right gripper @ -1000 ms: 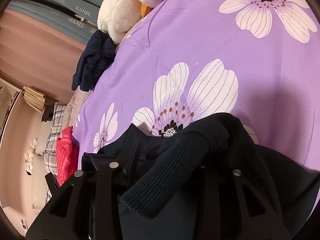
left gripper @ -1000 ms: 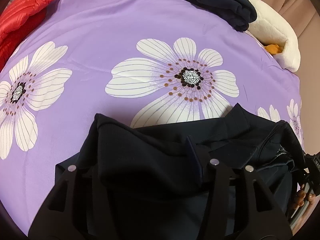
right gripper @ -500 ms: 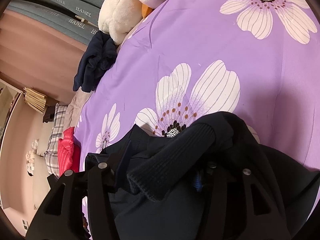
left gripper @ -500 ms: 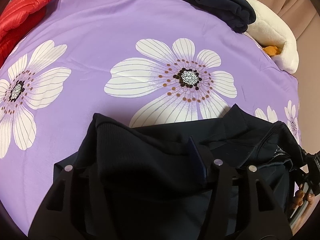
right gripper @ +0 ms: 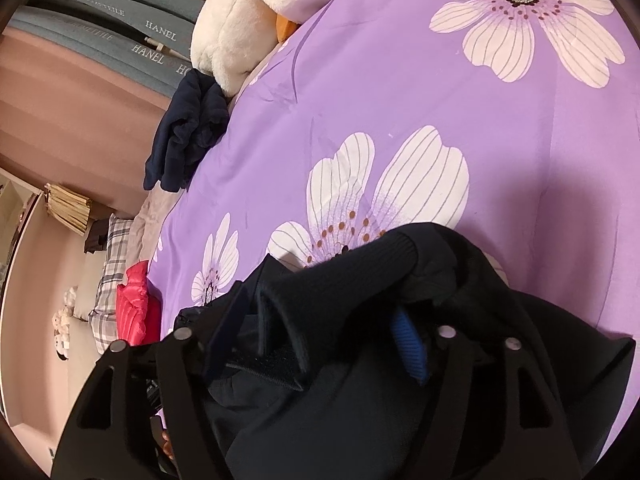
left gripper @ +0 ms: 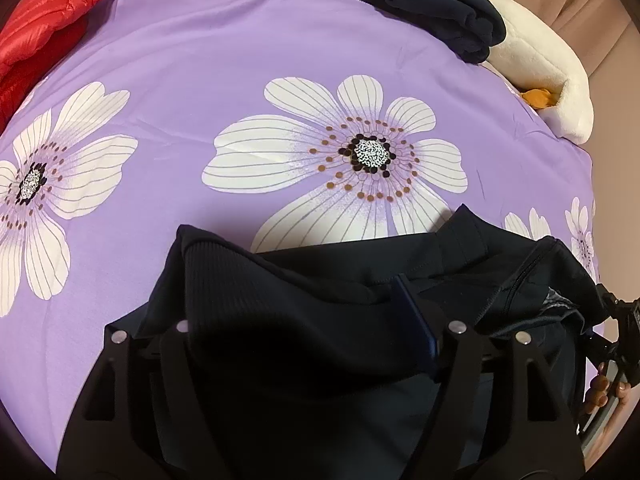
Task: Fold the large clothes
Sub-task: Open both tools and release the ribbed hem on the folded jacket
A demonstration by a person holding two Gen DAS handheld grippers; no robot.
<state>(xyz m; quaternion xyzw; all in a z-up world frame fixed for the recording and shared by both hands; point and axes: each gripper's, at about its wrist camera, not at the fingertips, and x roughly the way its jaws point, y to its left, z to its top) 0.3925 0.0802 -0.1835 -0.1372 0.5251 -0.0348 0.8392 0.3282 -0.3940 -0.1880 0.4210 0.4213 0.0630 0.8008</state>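
A dark navy jacket (left gripper: 340, 272) lies bunched on the purple flowered bedspread (left gripper: 200, 60), near the front edge. Its ribbed hem (left gripper: 224, 272) drapes across my left gripper (left gripper: 296, 312). The jaws are opening and stand wide, and the cloth lies slack between them. The blue right pad (left gripper: 416, 320) shows bare, while cloth hides the left fingertip. In the right wrist view, the jacket (right gripper: 500, 380) and its ribbed cuff (right gripper: 360, 272) lie between the opening jaws of my right gripper (right gripper: 320, 308). Both blue pads stand clear of the cloth. A person's hand (left gripper: 604, 388) shows at the right edge.
A red puffer jacket (left gripper: 48, 12) lies at the far left. A folded navy garment (left gripper: 420, 0) and a cream plush toy (left gripper: 540, 72) sit at the far right corner. Beyond the bed, a plaid pillow (right gripper: 108, 272) lies near the wall.
Both grippers' jaws have spread wider step by step. The jacket's hem and cuff have gone slack between them. Neither hand has shifted.
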